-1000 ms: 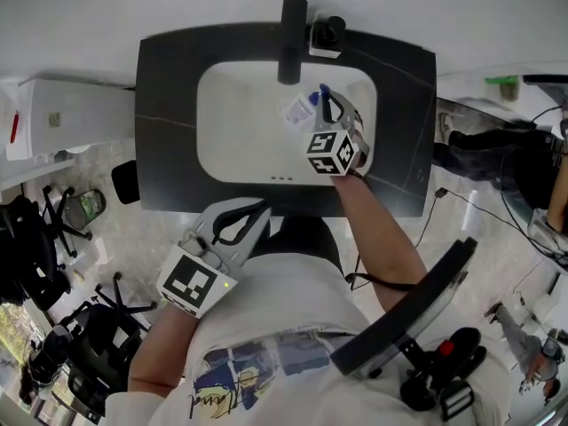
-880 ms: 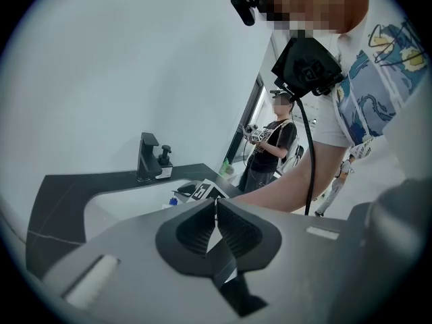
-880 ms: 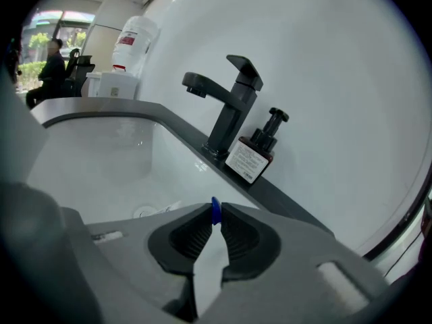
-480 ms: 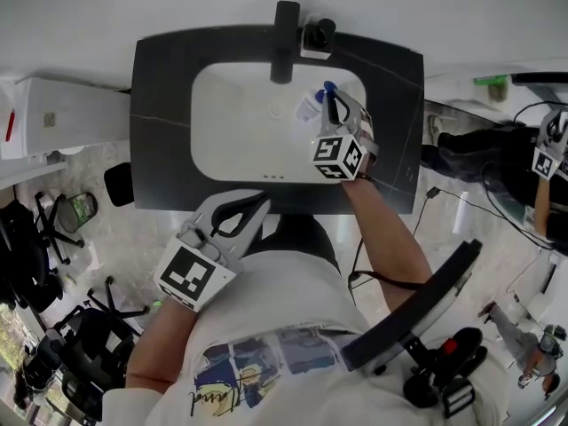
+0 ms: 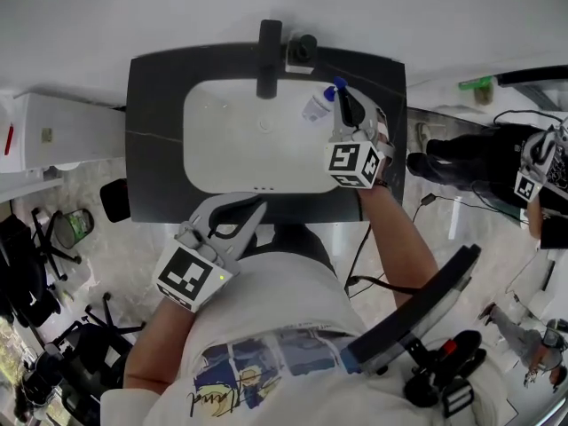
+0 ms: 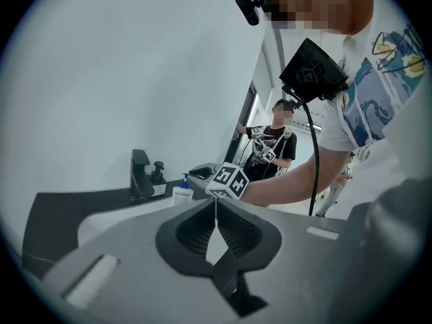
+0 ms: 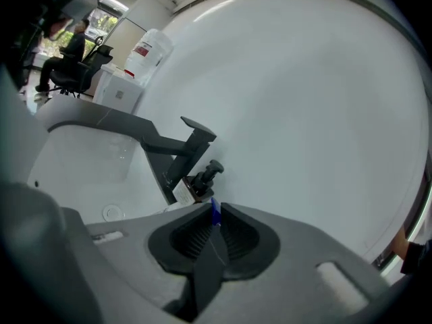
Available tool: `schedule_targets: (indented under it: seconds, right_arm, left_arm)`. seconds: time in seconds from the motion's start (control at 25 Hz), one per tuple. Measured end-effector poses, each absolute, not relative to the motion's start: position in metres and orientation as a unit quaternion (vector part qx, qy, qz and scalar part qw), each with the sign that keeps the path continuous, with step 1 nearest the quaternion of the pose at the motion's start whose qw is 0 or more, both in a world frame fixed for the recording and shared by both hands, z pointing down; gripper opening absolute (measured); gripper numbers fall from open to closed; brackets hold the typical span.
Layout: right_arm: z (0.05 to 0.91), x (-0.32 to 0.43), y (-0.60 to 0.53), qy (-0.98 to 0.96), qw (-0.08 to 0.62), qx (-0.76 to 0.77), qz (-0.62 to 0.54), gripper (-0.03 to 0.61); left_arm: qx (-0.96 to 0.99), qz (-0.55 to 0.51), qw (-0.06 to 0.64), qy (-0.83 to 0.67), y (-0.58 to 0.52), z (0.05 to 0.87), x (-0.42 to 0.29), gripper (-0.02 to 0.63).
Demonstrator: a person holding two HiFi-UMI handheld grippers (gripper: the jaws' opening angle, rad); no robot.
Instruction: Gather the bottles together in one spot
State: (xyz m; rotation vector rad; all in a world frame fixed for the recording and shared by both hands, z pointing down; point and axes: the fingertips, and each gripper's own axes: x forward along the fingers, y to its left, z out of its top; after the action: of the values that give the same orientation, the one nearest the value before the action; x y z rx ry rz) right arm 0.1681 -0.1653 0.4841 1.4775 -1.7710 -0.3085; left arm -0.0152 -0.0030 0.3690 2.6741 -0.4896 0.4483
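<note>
A white pump bottle (image 5: 316, 107) with a blue pump head (image 5: 334, 87) hangs above the back right corner of the white sink basin (image 5: 222, 145). My right gripper (image 5: 343, 98) is shut on that blue pump head (image 7: 214, 211). A dark pump bottle (image 5: 303, 50) stands on the black counter (image 5: 153, 118) just right of the black faucet (image 5: 265, 44), and also shows in the right gripper view (image 7: 200, 179). My left gripper (image 5: 257, 206) is shut and empty near the counter's front edge. From it I see the white bottle (image 6: 182, 193) at a distance.
A white water dispenser (image 7: 144, 51) stands left of the counter. Office chairs (image 5: 35, 264) crowd the floor at the left. Another person (image 6: 272, 147) with grippers stands to the right. A black stand (image 5: 417, 309) sits close to my right side.
My right gripper has carried the white bottle rightward, from inside the basin to its back right corner. The left gripper has hardly moved.
</note>
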Motion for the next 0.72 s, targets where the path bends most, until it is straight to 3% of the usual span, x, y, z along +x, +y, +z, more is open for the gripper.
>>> schedule_targets:
  seconds: [0.72]
  right_arm:
    - [0.435, 0.212, -0.24, -0.712, 0.399, 0.531, -0.23, 0.031]
  left_arm:
    - [0.945, 0.16, 0.189, -0.213, -0.015, 0.367, 0.012, 0.012]
